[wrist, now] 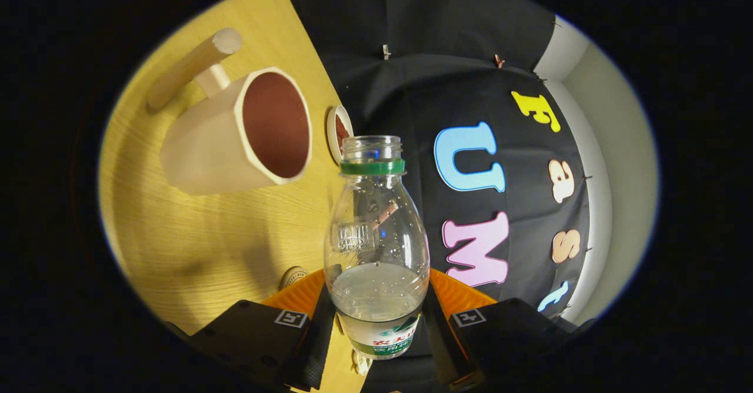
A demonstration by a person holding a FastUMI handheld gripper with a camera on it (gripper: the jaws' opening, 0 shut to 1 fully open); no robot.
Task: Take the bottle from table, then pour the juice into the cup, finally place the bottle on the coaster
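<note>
Gripper [376, 322] clamps bottle [376, 234] between both fingers, uncapped, clear liquid low inside. Cup [247, 131] on table [194, 246] beyond the fingers, brown interior, contents unclear. Small round coaster [339, 131] just past cup.

The clear, uncapped bottle [376, 234] with a green neck ring holds some liquid low down. Beyond it to the left, a cream cup [238, 134] with a dark red interior rests on the wooden table [194, 246]. A small round object near the cup, possibly the coaster [339, 133], is hard to make out.
</note>
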